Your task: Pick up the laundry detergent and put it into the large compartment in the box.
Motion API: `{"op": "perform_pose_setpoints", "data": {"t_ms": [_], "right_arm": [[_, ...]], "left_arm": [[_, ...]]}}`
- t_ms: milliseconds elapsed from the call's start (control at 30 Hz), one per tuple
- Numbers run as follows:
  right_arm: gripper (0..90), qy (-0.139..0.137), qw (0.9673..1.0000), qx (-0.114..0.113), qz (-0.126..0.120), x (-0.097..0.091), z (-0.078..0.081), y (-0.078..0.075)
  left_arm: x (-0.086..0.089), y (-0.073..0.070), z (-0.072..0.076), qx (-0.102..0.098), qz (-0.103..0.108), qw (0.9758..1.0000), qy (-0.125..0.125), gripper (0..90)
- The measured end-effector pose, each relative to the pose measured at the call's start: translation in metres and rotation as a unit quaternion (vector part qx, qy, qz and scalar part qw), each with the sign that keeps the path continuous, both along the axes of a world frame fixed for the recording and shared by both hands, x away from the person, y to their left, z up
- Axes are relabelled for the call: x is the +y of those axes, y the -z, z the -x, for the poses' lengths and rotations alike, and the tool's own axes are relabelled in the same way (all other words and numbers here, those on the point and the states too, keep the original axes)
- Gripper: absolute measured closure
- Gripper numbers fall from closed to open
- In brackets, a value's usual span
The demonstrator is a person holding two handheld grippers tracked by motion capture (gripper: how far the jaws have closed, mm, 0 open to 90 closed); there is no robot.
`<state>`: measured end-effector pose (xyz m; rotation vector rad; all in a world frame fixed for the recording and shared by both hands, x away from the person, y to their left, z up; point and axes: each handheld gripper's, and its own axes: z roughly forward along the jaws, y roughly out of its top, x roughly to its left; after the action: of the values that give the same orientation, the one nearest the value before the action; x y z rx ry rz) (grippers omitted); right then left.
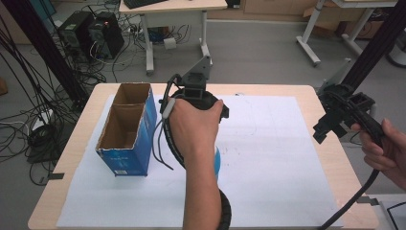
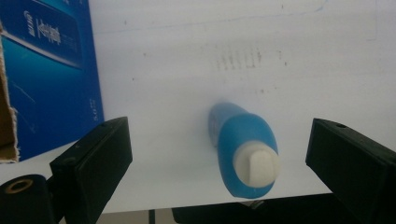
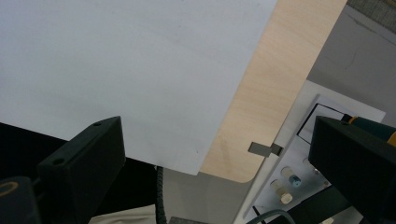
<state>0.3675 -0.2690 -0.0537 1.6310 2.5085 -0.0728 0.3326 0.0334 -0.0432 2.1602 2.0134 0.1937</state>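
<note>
White paper [image 2: 187,60] bears a blue bottle [image 2: 245,156] between the released left tool [image 2: 219,163] — hand-hidden from above.

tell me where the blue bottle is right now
The blue bottle lies on the white sheet between the open left gripper jaws, just right of the blue box.

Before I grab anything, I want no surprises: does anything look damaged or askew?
Yes. The blue bottle lies on its side on the white sheet, between the open left gripper jaws. The blue carton's open top has torn, ragged cardboard edges.
</note>
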Motion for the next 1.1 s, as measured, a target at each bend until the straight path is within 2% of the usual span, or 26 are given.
{"op": "perform_pose_setpoints", "data": {"t_ms": [100,300,767,1100], "right_arm": [[3.7,0.001,1.0000,0.002,0.002,0.001,0.001,0.000],[3.6,0.005,0.9999,-0.009,0.004,0.001,0.012,-0.004],[3.6,0.004,0.9998,-0.016,0.007,-0.001,0.026,-0.005],[3.6,0.000,0.9998,-0.021,0.006,-0.002,0.031,-0.008]], "left_arm": [[-0.001,0.001,0.006,0.001,0.003,1.0000,0.002,7.2],[-0.006,0.006,0.017,0.003,0.004,1.0000,0.003,7.0],[-0.022,0.019,0.022,0.012,0.006,0.9998,0.015,7.0],[-0.026,0.034,0.021,0.015,0.003,0.9999,0.001,6.9]]}}
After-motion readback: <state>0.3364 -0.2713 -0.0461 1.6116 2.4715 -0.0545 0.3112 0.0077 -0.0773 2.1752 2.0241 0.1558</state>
